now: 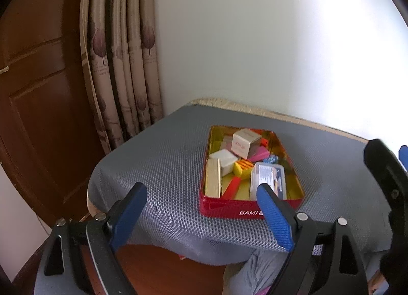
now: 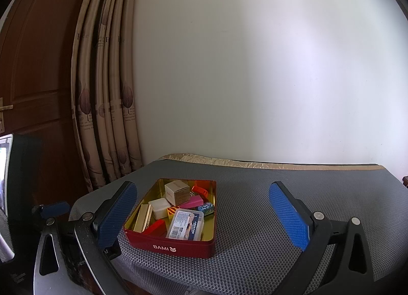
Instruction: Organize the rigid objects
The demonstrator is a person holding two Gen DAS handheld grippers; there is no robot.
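A red tin box (image 1: 224, 208) marked BAMI sits on a grey mesh-covered table (image 1: 165, 157); it also shows in the right wrist view (image 2: 178, 246). Inside lie several small things: a beige carton (image 1: 246, 145), a white box (image 1: 225, 161), a clear plastic case (image 1: 267, 179), a gold bar (image 1: 213, 180), red and pink blocks. My left gripper (image 1: 201, 205) is open and empty, held in front of the table's near edge, left of the tin's middle. My right gripper (image 2: 204, 205) is open and empty, its fingers either side of the tin but nearer the camera.
A brown wooden door (image 2: 38, 65) and beige leaf-print curtains (image 2: 107, 90) stand at the left. A white wall (image 2: 255, 65) is behind the table. The right gripper's black frame (image 1: 385, 172) shows at the right in the left wrist view. A screen (image 2: 5, 167) is at the far left.
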